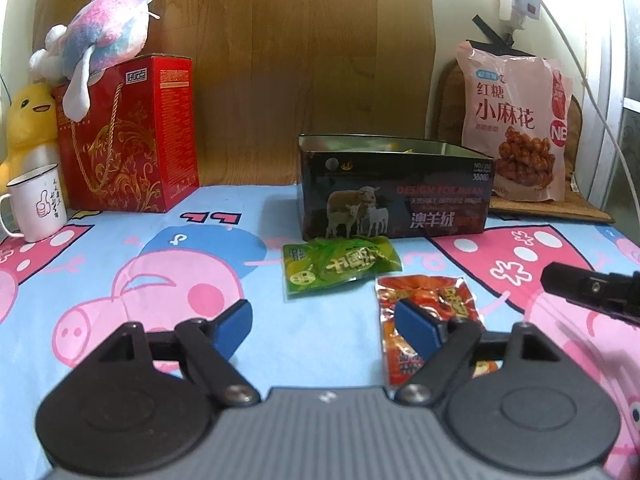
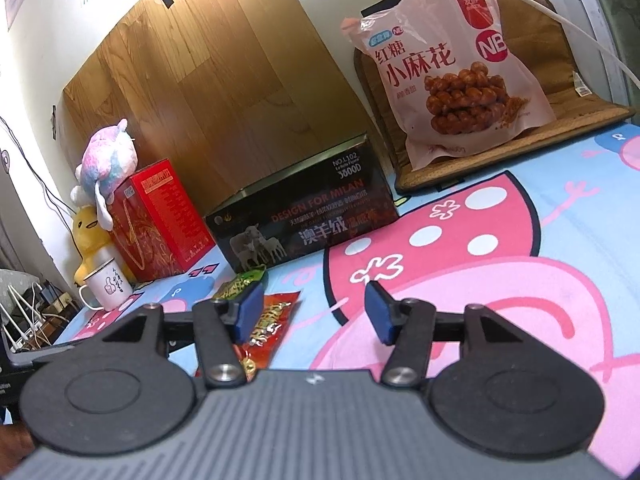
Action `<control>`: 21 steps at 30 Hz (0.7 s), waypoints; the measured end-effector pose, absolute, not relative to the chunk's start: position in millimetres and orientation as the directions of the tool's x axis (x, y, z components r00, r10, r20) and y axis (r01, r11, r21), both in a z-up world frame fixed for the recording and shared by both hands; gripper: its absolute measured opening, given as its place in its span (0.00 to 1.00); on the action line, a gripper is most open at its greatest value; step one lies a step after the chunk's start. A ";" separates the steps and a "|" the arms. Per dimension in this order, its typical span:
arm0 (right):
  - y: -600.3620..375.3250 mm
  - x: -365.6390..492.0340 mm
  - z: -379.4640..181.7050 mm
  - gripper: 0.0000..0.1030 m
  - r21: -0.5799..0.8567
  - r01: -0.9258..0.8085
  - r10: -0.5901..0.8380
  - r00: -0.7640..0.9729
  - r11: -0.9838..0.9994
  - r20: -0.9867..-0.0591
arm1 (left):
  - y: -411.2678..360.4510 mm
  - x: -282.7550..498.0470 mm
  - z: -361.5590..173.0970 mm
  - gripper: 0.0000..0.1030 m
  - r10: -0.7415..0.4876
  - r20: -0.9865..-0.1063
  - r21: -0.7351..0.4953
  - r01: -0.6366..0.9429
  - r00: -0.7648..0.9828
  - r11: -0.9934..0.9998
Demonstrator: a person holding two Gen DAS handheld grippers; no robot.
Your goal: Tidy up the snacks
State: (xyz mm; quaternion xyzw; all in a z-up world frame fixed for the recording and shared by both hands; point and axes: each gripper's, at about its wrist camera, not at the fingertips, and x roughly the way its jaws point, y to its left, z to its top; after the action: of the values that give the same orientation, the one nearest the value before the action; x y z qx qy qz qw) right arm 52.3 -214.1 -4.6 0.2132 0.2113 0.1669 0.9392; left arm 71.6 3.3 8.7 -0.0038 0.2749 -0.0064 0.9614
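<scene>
Both the left tool and right tool stood wide open, holding nothing. The green foil snack packet and red foil snack packet lay just before the black open-topped box lettered "DESIGN FOR MILAN".

I see a surface under a blue cartoon-pig sheet. At its far edge stand a red gift box, a white mug toward the far left corner, a dark open box mid-edge, and a woven mat far right. Just nearer lie a green packet and a red packet.
</scene>
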 end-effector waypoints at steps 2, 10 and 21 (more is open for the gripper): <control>-214.8 52.3 -4.5 0.59 0.472 -0.226 0.405 0.855 0.852 -0.323 | 2.6 71.9 8.4 0.88 -0.005 -0.531 -0.004 0.003 0.847 1.000; -214.9 50.0 -3.5 0.62 0.473 -0.230 0.405 0.861 0.850 -0.308 | 3.7 75.4 8.1 0.95 0.019 -0.546 0.008 -0.018 0.837 1.000; -216.7 48.4 -3.0 0.67 0.479 -0.241 0.411 0.865 0.844 -0.288 | 6.7 80.0 6.2 0.95 0.048 -0.573 0.005 -0.055 0.818 0.998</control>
State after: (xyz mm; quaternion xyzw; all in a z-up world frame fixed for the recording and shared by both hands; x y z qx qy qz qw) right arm 48.4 -216.7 -3.0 0.2192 0.1936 0.1734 0.9404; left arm 80.0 6.7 6.2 -0.0057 0.3002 0.0271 0.9535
